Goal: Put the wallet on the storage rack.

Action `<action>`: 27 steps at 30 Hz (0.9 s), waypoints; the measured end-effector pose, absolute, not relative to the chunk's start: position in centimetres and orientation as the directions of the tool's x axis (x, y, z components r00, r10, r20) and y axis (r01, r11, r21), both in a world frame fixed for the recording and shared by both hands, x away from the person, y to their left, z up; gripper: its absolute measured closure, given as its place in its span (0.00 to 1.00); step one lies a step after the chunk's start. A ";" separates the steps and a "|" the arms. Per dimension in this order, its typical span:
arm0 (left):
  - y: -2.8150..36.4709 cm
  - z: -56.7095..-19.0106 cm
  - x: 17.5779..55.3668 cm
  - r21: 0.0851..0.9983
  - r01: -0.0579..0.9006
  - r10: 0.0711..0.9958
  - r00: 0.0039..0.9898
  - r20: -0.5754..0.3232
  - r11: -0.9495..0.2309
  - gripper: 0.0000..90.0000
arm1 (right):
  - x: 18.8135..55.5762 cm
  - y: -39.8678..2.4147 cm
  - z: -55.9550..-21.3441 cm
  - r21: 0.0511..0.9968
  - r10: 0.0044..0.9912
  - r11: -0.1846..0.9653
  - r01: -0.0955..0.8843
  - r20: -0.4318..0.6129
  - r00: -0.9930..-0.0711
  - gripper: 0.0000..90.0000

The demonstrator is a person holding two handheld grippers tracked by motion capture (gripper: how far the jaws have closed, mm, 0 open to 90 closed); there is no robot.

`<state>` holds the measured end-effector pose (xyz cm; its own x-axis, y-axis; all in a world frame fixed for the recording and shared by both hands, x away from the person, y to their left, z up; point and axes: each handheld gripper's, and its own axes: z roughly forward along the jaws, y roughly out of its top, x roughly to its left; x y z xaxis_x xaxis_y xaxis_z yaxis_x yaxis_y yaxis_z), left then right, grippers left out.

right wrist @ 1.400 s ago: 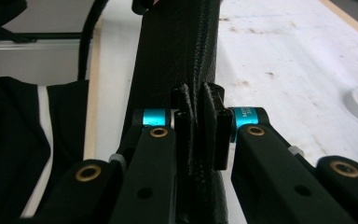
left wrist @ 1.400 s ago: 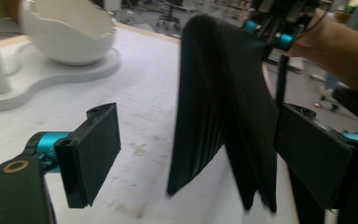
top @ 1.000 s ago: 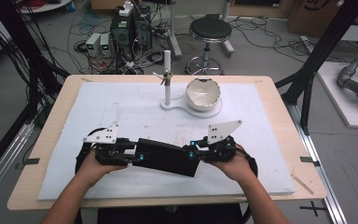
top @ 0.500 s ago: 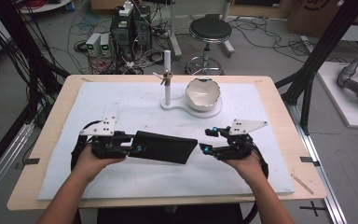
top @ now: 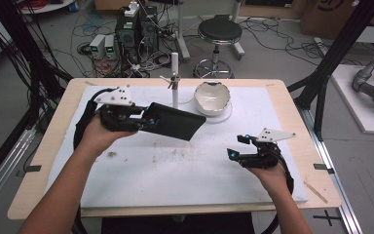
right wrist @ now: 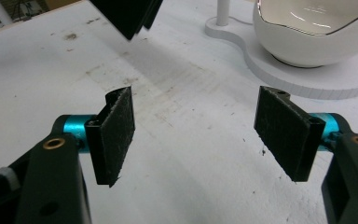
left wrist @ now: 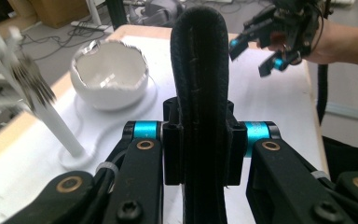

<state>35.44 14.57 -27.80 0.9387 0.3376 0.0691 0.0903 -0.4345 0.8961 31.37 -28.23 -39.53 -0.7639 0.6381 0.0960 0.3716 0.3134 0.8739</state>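
A flat black fabric case hangs in the air over the white mat, tilted, with my left gripper shut on its left end. In the left gripper view the case rises edge-on between the jaws. My right gripper is low over the mat at the right, apart from the case. Its jaws have just been opening, and its pads stand wide apart with nothing between them. A corner of the case shows at the top of the right gripper view.
A white egg-shaped bowl sits on a white base at the back middle of the mat. A thin white post stands upright beside it, just behind the lifted case. The table's wooden rim frames the mat.
Both grippers held the case low near the front. The right gripper has let go, opened and moved right. The left gripper has lifted the case up and toward the back.
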 end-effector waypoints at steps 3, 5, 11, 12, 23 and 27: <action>13.4 -26.1 36.3 0.889 0.076 0.333 0.939 0.089 -0.452 0.83 | 31.5 -28.5 -39.7 0.871 0.647 0.305 0.385 0.107 -0.755 0.31; 12.6 -25.2 37.0 0.883 0.066 0.329 0.939 0.103 -0.464 0.83 | 31.6 -28.6 -39.9 0.870 0.654 0.309 0.384 0.099 -0.750 0.31; 10.1 -23.0 39.4 0.859 0.063 0.347 0.928 0.137 -0.508 0.83 | 31.7 -28.9 -40.0 0.864 0.660 0.316 0.391 0.096 -0.745 0.31; 9.7 -22.8 39.8 0.856 0.060 0.347 0.927 0.143 -0.513 0.83 | 31.7 -28.9 -40.0 0.865 0.662 0.314 0.392 0.097 -0.743 0.31; 5.2 -22.7 45.1 0.815 0.099 0.381 0.911 0.156 -0.570 0.83 | 32.0 -28.8 -40.1 0.868 0.657 0.307 0.389 0.102 -0.747 0.31; 3.4 -23.7 46.8 0.796 0.121 0.396 0.905 0.157 -0.592 0.83 | 32.2 -28.9 -40.1 0.868 0.655 0.306 0.391 0.106 -0.748 0.31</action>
<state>46.82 3.43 -23.66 0.9047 0.3962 0.1569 0.1213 -0.5924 0.7964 32.19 -28.89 -40.11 -0.7477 0.6554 0.1061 0.3910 0.3055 0.8682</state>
